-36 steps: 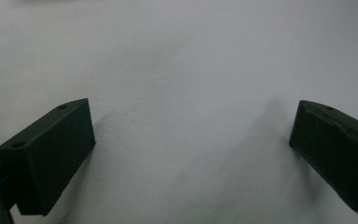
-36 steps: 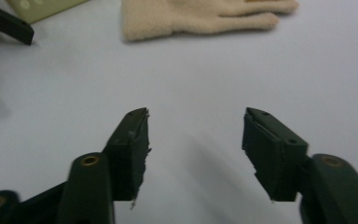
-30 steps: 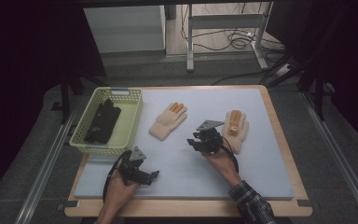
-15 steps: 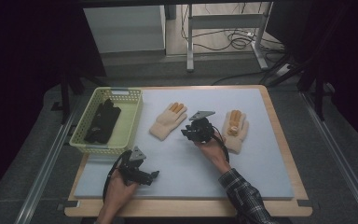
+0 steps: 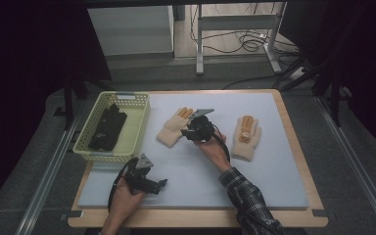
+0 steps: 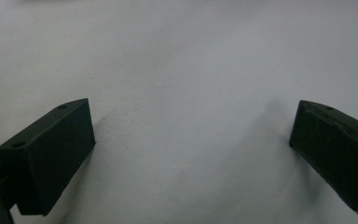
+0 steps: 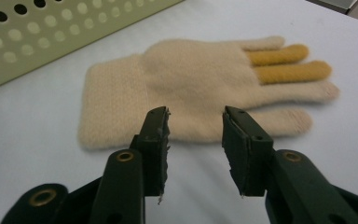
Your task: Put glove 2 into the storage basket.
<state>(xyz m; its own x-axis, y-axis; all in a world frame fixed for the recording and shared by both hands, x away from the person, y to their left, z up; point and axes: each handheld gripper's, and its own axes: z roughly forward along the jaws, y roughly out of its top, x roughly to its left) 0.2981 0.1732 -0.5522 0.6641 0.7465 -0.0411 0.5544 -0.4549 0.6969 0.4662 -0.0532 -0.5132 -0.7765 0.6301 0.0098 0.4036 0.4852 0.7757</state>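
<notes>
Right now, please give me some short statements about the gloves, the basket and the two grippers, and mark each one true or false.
1. The right gripper is open, beside the left glove. True.
2. The basket holds a yellow glove. False: a dark item lies in it.
3. The left gripper is shut on a glove. False: it is open over the bare mat.
4. Two gloves lie on the mat, the second glove to the right. True.
</notes>
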